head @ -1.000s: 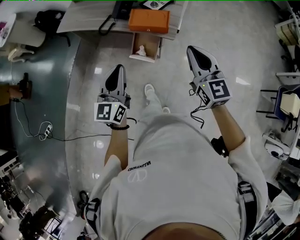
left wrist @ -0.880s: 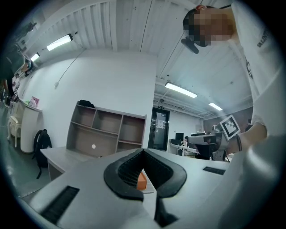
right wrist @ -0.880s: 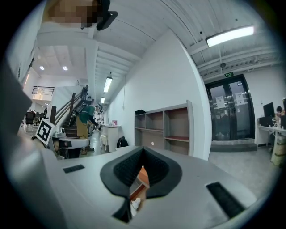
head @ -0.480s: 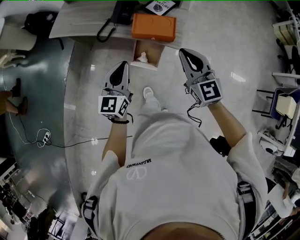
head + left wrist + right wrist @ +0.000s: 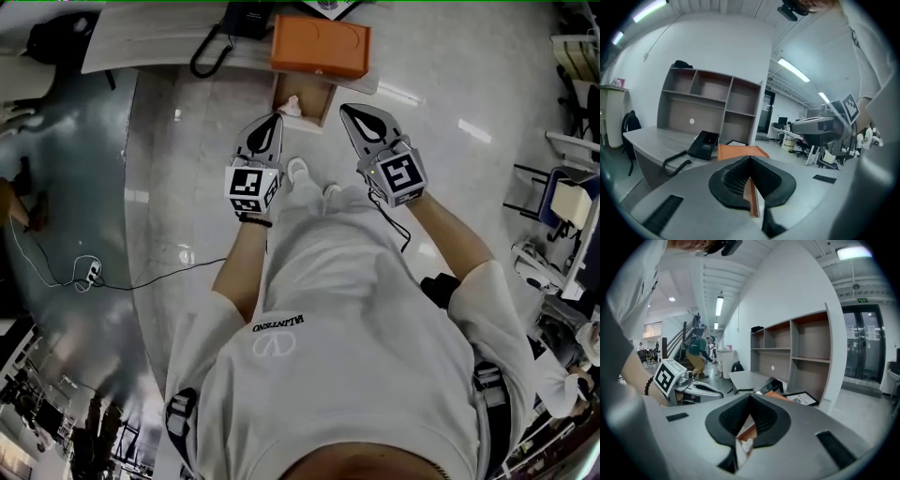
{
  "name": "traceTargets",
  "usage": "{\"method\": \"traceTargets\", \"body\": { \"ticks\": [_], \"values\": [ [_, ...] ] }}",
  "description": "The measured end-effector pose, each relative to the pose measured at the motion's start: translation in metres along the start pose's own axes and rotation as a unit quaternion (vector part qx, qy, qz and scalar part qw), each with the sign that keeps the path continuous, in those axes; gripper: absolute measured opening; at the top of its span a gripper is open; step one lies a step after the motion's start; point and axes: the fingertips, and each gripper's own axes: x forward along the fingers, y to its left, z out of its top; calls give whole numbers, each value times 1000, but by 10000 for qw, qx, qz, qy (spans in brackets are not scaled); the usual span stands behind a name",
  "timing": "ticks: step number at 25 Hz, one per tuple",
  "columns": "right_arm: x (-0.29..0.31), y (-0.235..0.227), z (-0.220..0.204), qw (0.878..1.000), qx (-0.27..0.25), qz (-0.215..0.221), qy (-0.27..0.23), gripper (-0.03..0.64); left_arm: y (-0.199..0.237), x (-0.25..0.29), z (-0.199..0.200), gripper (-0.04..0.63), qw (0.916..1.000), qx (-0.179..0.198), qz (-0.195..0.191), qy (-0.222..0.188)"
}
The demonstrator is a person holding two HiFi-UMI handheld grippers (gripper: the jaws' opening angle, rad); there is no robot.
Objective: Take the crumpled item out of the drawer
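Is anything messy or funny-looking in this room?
Yes. The drawer under the desk stands pulled open, and a crumpled white item sits inside it, scrunched up rather than flat. Nothing else looks spilled or broken.

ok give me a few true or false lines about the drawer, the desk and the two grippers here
1. The white crumpled item lies in the open drawer. True.
2. The orange box stands on the floor. False: it sits on the desk, just above the drawer.
3. The left gripper and the right gripper both have their jaws shut and hold nothing. True.
4. In the head view the black phone is to the right of the orange box. False: it is to its left.
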Motion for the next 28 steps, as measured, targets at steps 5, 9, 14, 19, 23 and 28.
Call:
{"method": "traceTargets", "body": {
  "ticks": [5, 9, 14, 19, 23, 28],
  "values": [
    [28, -1, -32, 9989, 239, 170, 368, 0, 5, 27, -21, -2, 9995, -86, 82, 300],
    [53, -8, -61, 9972, 452, 265, 527, 1, 13, 49, -41, -2, 9984, -209, 214, 484],
    [81, -16, -108, 9941, 751, 217, 758, 0, 22, 66, -76, -2, 9957, -439, 446, 690],
    [101, -17, -152, 9911, 931, 293, 905, 0, 18, 94, -115, -2, 9921, -602, 583, 934],
    [118, -27, -186, 9872, 1216, 177, 1013, 2, 16, 117, -142, -2, 9901, -670, 659, 1038],
    [135, -33, -218, 9825, 1456, 134, 1151, 0, 23, 135, -175, -2, 9870, -700, 741, 1240]
  ]
}}
